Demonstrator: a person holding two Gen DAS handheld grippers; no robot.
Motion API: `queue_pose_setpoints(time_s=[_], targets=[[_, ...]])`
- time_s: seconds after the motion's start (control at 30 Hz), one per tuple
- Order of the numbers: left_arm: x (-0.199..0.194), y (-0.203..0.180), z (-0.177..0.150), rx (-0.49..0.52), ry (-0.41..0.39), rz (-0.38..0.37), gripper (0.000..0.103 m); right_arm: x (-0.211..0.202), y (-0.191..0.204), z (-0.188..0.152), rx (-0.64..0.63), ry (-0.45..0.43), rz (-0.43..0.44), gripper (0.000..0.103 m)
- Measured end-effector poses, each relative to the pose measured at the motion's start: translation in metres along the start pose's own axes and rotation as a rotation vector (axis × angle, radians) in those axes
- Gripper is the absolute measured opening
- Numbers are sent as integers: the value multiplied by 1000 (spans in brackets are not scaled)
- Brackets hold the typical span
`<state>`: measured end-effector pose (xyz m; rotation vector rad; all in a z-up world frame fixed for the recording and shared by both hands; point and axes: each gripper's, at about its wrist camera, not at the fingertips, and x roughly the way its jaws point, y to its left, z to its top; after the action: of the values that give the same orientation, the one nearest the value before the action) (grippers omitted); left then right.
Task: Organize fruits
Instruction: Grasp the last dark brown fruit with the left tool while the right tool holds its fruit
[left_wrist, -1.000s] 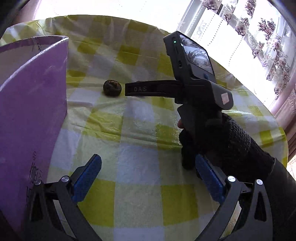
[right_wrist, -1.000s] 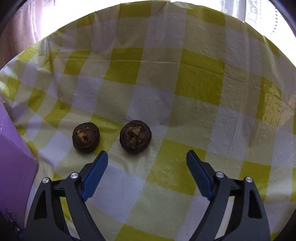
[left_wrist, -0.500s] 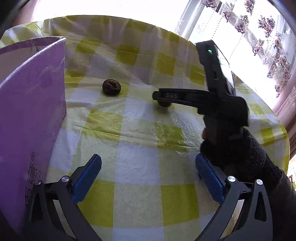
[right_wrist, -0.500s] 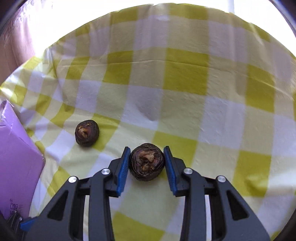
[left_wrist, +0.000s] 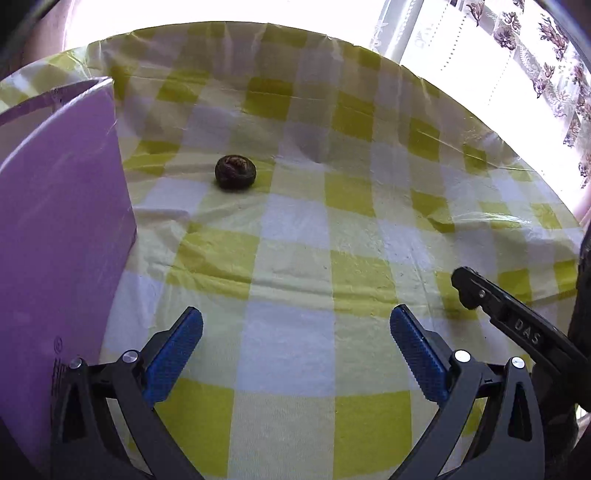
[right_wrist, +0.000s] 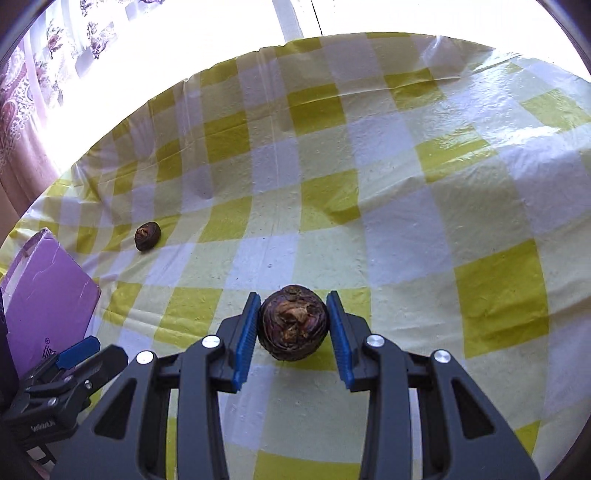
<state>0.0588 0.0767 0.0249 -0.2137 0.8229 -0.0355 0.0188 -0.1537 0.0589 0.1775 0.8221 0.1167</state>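
Observation:
A dark brown round fruit (right_wrist: 293, 323) sits between the blue pads of my right gripper (right_wrist: 293, 325), which is shut on it and holds it above the cloth. A second brown fruit (right_wrist: 147, 236) lies on the yellow checked tablecloth; the left wrist view shows this fruit (left_wrist: 235, 172) ahead of my left gripper (left_wrist: 295, 343), which hangs open with nothing between its fingers. A purple box (left_wrist: 55, 229) stands at the left, close to the left gripper. One black finger of the right gripper (left_wrist: 498, 314) pokes in from the lower right of the left wrist view.
The round table wears a yellow and white checked plastic cloth (left_wrist: 351, 206) that drops off at the far rim. A bright window with flowered curtains (left_wrist: 546, 44) lies beyond. The purple box (right_wrist: 44, 302) and the left gripper's blue pad (right_wrist: 77, 350) show at the right view's lower left.
My right gripper shut on the nearer fruit, lifted it and swung away to the right, rolling as it went. The other fruit stayed where it lay. My left gripper shifted slightly.

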Motion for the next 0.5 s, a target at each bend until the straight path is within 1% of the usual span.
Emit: queue_pose_setpoints(time_s=[0.07,0.1,0.17,0.27,0.33,0.4,0.5], targets=[[17,-1,19,-8,-8,72,99,0,-1,0,4,0,-1,37],[26,2,30,-27,-7,102,98,2,-2,0,14,4,8,37],[44,12,52,-83,-1,118,98,4,-10,0,55,11,38,37],[72,17,79,-110,24,209,92,4,-14,0,90,3,47,37],[85,21,91,-143,43,257,92,5,-12,0,86,10,43,37],[93,25,99,-173,51,290,88,5,-12,0,89,8,46,37],[102,27,108,-147,72,342,86,6,-13,0,92,12,43,37]])
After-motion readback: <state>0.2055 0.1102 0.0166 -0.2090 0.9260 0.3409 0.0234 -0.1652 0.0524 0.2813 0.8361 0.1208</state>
